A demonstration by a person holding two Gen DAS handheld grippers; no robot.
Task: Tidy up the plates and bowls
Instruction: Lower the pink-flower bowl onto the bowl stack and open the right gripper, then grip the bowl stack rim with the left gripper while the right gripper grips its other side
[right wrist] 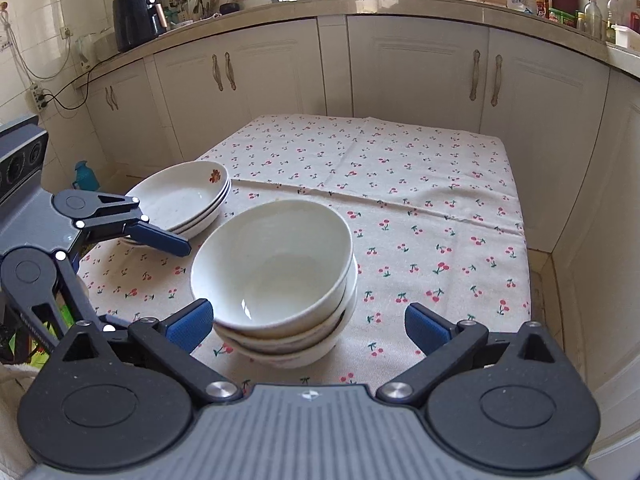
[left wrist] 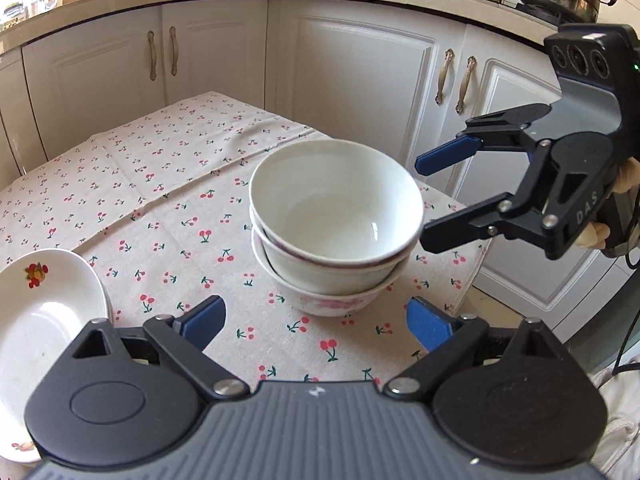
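Both the released left gripper (left wrist: 314, 326) and the released right gripper (right wrist: 308, 326) flank the bowl stack (right wrist: 276, 280), right nearer.

Cream cabinets (right wrist: 416, 76) ring a cherry-print tablecloth (right wrist: 420, 216); sunlit counter (right wrist: 360, 2).

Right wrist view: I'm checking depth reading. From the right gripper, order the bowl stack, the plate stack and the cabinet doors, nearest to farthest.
1. Bowl stack: right in front of the right gripper, slightly left between its open fingers.
2. Plate stack: farther back on the left of the table.
3. Cabinet doors: beyond the table's far edge.
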